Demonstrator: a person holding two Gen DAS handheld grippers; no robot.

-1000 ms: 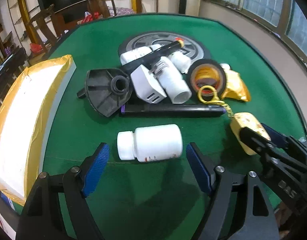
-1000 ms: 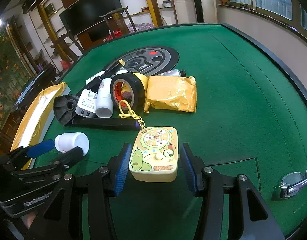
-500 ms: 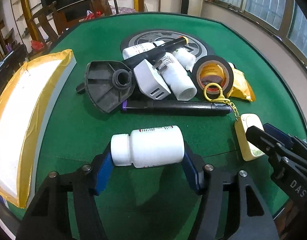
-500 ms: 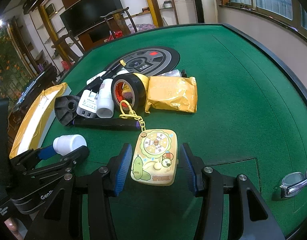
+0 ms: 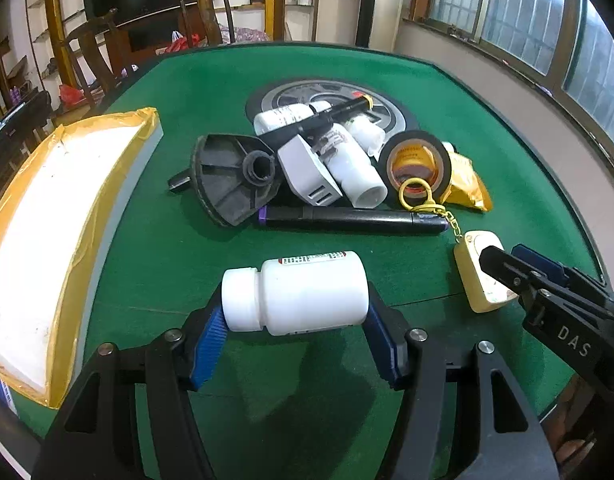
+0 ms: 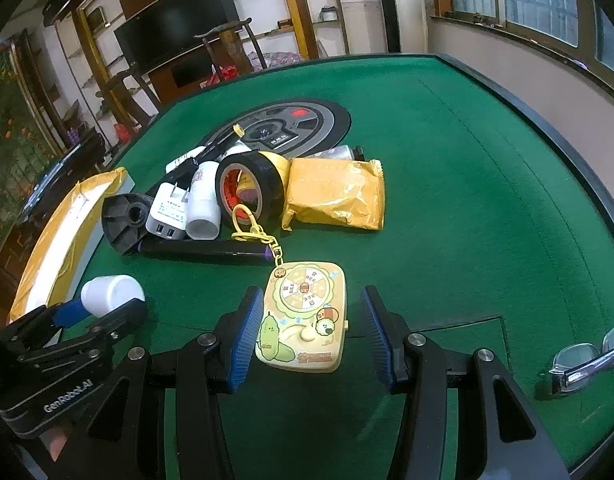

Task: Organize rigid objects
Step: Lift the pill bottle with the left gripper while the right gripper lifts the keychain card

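A white pill bottle lies crosswise in my left gripper, cap against the left pad and base against the right pad. It is held just above the green felt, and its cap also shows in the right wrist view. A yellow cartoon keychain toy lies on the felt between the pads of my right gripper. The left pad is close beside the toy and a gap shows at the right pad. The toy's chain runs to a yellow clip. In the left wrist view the right gripper's fingers hang over the toy.
Behind lies a pile: black tape roll, black marker, white charger, white tubes, black fan-shaped part, yellow packet, round grey disc. A yellow-taped white box stands at the left, glasses at the right edge.
My left gripper has closed on the white bottle, which lay loose on the felt, and lifted it slightly. The right gripper and the toy have hardly shifted.
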